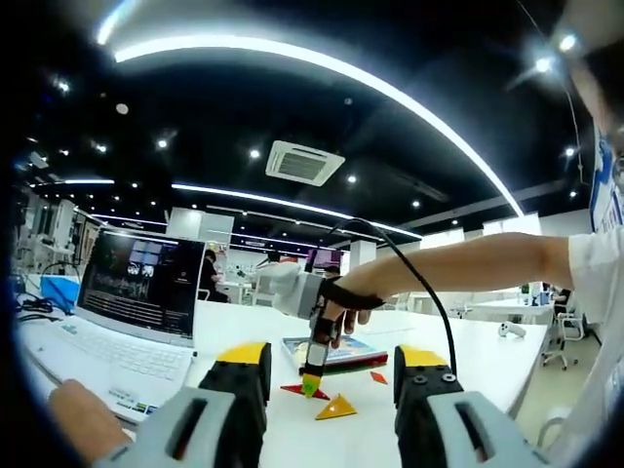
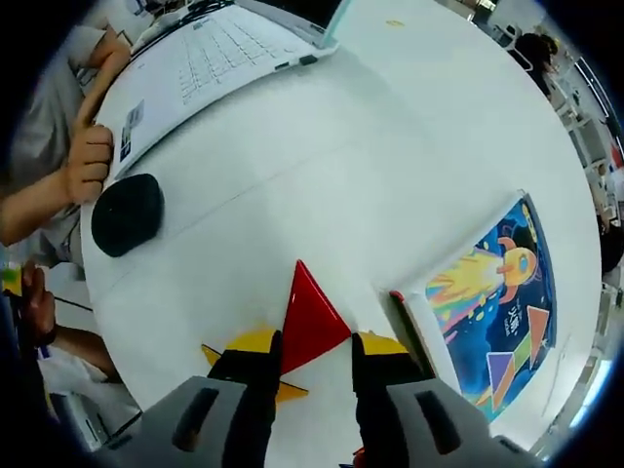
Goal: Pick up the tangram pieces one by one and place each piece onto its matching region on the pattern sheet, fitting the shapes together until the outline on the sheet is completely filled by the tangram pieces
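Left gripper view: left gripper [image 1: 331, 375] is pointing level across the white table [image 1: 468, 356], its two yellow-tipped jaws standing well apart with nothing between them. Beyond the jaws a bare forearm [image 1: 458, 263] is reaching in from the right, the hand [image 1: 341, 307] gripping the right gripper [image 1: 312, 382], which is pointing steeply down toward the tabletop over a red triangle [image 1: 304, 392]; at this size it cannot be told how its jaws are standing there. A yellow triangle [image 1: 336, 408] is lying just beside that red piece, and a small orange piece [image 1: 378, 377] is lying a little farther right. The pattern sheet [image 1: 336, 351] is lying flat just behind these pieces. An open white laptop [image 1: 127, 322] is standing at the left. Right gripper view: the camera is looking down on the same table [image 2: 322, 146], and the right gripper [image 2: 314, 349] is closing its jaws on the wide base of the red triangle [image 2: 309, 317], whose point is directed away from the camera. A yellow piece [image 2: 255, 341] is lying under and behind the left jaw, touching the table. The pattern sheet [image 2: 492, 297], printed with a rocket picture and coloured shape outlines, is lying just right of the jaws. A black rounded object [image 2: 127, 213] is resting near the laptop [image 2: 214, 54], beside another person's hand [image 2: 88, 161].
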{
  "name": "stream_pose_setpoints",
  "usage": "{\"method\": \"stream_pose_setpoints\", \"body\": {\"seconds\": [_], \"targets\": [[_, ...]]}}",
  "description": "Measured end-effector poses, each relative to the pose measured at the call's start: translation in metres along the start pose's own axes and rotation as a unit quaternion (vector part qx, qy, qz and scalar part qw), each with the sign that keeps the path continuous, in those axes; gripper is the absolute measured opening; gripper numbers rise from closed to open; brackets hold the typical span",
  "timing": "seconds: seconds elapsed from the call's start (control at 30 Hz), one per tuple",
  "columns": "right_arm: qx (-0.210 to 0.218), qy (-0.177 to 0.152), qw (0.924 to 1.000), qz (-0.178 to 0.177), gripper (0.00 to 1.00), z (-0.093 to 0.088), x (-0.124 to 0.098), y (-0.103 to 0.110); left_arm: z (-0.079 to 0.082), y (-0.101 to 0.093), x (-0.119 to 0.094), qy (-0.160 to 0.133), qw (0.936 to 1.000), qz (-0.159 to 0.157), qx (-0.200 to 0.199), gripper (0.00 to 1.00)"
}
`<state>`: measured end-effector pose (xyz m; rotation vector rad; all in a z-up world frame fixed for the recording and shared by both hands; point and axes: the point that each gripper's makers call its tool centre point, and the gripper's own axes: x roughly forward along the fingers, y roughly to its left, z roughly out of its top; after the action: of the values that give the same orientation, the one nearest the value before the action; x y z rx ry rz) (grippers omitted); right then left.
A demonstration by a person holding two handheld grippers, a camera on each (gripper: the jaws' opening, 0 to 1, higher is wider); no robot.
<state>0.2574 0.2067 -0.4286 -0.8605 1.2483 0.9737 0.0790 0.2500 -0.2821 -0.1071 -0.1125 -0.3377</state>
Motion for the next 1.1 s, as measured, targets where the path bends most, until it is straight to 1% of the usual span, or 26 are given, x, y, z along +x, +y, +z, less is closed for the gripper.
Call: {"method": "stream_pose_setpoints", "body": {"seconds": [0.3, 0.37, 0.47, 0.53, 0.6, 0.63, 0.7, 0.73, 0.77, 0.8, 0.83, 0.87, 0.9, 0.93, 1.0, 1.03, 1.1], "targets": [[0.002, -0.002, 1.0000, 0.009, 0.28, -0.001, -0.001, 0.000, 0.000, 0.000, 0.000, 0.000, 1.0000, 0.000, 0.000, 0.52], [-0.005, -0.002, 1.0000, 0.005, 0.28, 0.000, -0.002, 0.000, 0.001, 0.000, 0.000, -0.001, 1.0000, 0.000, 0.000, 0.52], [-0.020, 0.010, 0.9997, 0.000, 0.28, -0.004, -0.003, 0.000, -0.001, -0.001, 0.000, 0.000, 1.0000, 0.000, 0.001, 0.52], [-0.020, 0.003, 0.9998, -0.005, 0.27, -0.004, -0.007, -0.006, -0.002, 0.001, 0.002, 0.002, 1.0000, 0.000, 0.001, 0.52], [-0.019, 0.000, 0.9998, 0.000, 0.27, -0.005, -0.016, -0.011, -0.004, 0.002, 0.004, 0.004, 1.0000, 0.000, -0.001, 0.51], [-0.019, 0.000, 0.9998, 0.001, 0.27, -0.004, -0.021, -0.015, -0.006, 0.002, 0.006, 0.006, 1.0000, 0.001, -0.002, 0.51], [-0.037, 0.001, 0.9993, -0.004, 0.28, -0.006, -0.033, -0.025, -0.009, 0.001, 0.010, 0.011, 0.9999, -0.001, -0.003, 0.51], [-0.040, 0.000, 0.9992, -0.006, 0.28, -0.007, -0.036, -0.027, -0.010, 0.001, 0.011, 0.012, 0.9999, -0.002, -0.003, 0.51], [-0.047, 0.000, 0.9988, -0.017, 0.28, -0.010, -0.044, -0.038, -0.015, -0.002, 0.015, 0.018, 0.9998, -0.006, -0.004, 0.51], [-0.054, 0.001, 0.9983, -0.022, 0.28, -0.014, -0.048, -0.043, -0.017, -0.003, 0.017, 0.021, 0.9997, -0.008, -0.004, 0.51], [-0.067, 0.008, 0.9971, -0.033, 0.28, -0.019, -0.054, -0.053, -0.021, -0.005, 0.019, 0.025, 0.9996, -0.010, -0.004, 0.51], [-0.074, 0.009, 0.9964, -0.040, 0.28, -0.020, -0.056, -0.057, -0.022, -0.005, 0.020, 0.027, 0.9996, -0.010, -0.004, 0.51], [-0.084, 0.012, 0.9953, -0.048, 0.28, -0.026, -0.061, -0.066, -0.026, -0.005, 0.022, 0.032, 0.9994, -0.011, -0.006, 0.51], [-0.085, 0.013, 0.9950, -0.050, 0.28, -0.028, -0.062, -0.069, -0.028, -0.005, 0.024, 0.035, 0.9993, -0.010, -0.006, 0.51], [-0.095, 0.014, 0.9940, -0.054, 0.28, -0.033, -0.066, -0.080, -0.033, -0.003, 0.027, 0.042, 0.9991, -0.007, -0.007, 0.51], [-0.097, 0.012, 0.9937, -0.055, 0.28, -0.041, -0.066, -0.079, -0.034, -0.003, 0.028, 0.044, 0.9990, -0.007, -0.007, 0.51], [-0.136, 0.015, 0.9885, -0.065, 0.28, -0.051, -0.067, -0.089, -0.037, -0.003, 0.030, 0.047, 0.9988, -0.006, -0.006, 0.51]]}}
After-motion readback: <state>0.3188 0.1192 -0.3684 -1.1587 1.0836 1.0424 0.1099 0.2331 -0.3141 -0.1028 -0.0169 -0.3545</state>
